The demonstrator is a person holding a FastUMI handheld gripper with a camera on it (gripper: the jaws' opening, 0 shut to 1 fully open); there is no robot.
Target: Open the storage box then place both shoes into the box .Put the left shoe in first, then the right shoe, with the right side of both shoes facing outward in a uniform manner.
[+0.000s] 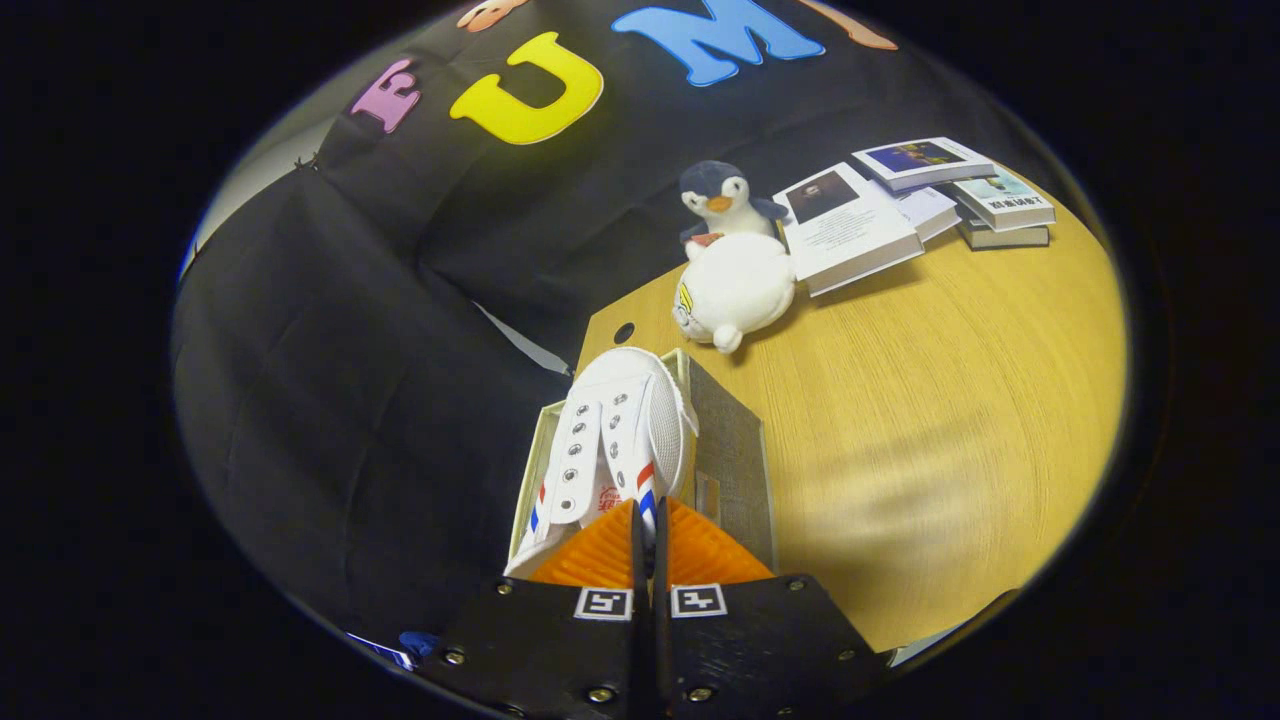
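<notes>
We see the gripper (645,515) with its two fingers drawn nearly together, leaving only a thin slit, and pinching the side wall of a white canvas sneaker (615,440) at its collar. The sneaker carries rows of metal eyelets and red-and-blue striped trim; its toe points away from the fingers. It hangs above the open storage box (735,455), a pale cardboard box standing at the near corner of the wooden table (930,400). We cannot tell whether the sole touches the box's inside. The box's right wall shows beside the sneaker, and a strip of its left rim shows on the other side.

Beyond the box, a white plush toy (738,288) lies on the table, with a penguin plush (722,203) upright just behind it, touching it. To their right, several books (905,205) lie overlapped in a loose stack. A round hole (624,332) marks the tabletop near the box's far corner.
</notes>
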